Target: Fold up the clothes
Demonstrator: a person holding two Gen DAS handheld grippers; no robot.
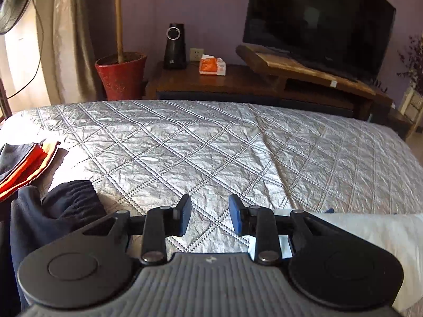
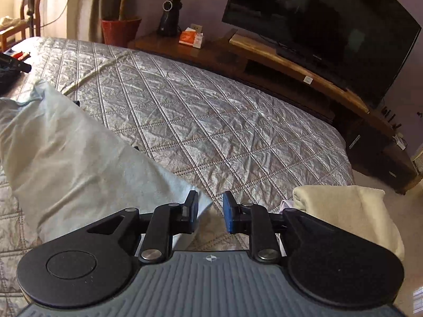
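A pale blue garment lies spread on the quilted grey bedspread, left of my right gripper, which is open and empty just above the garment's near corner. The same pale garment shows at the right edge of the left wrist view. My left gripper is open and empty over the bare bedspread. Dark navy clothes and a red-striped garment lie at the left. A folded cream cloth sits at the bed's right edge.
Beyond the bed stands a wooden TV stand with a TV, a black speaker and an orange tissue pack. A red plant pot and a fan stand at the left. The floor drops off right of the bed.
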